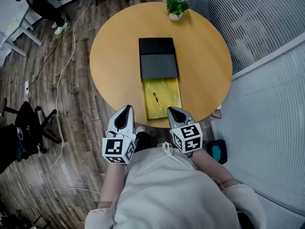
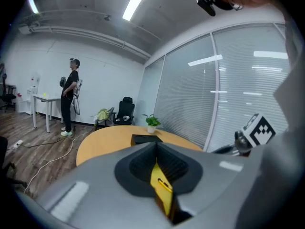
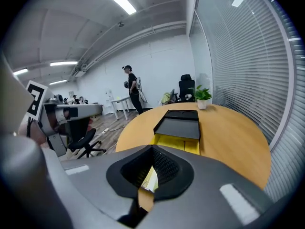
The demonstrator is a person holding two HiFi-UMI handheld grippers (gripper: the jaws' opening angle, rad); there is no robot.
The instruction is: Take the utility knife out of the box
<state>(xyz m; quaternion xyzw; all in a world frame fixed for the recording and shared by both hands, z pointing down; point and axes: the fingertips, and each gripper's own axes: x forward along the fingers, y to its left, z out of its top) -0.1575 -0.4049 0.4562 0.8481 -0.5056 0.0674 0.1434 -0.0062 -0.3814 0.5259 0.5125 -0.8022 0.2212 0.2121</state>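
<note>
A black box point(image 1: 157, 58) lies in the middle of the round wooden table point(image 1: 114, 46). Its yellow tray point(image 1: 167, 87) is slid out toward the near edge, and a small utility knife point(image 1: 155, 98) lies in it. My left gripper point(image 1: 127, 109) hovers at the table's near edge, just left of the tray, jaws shut and empty. My right gripper point(image 1: 170, 109) is level with it just right of the tray's near end, also shut and empty. In the right gripper view the black box point(image 3: 181, 123) and yellow tray point(image 3: 176, 143) lie ahead of the closed jaws.
A potted plant point(image 1: 175, 7) stands at the table's far edge. A glass wall with blinds point(image 1: 248, 27) runs along the right. A person point(image 1: 45, 4) stands at the far left by a white desk. A black office chair point(image 1: 28, 128) and floor cables are to my left.
</note>
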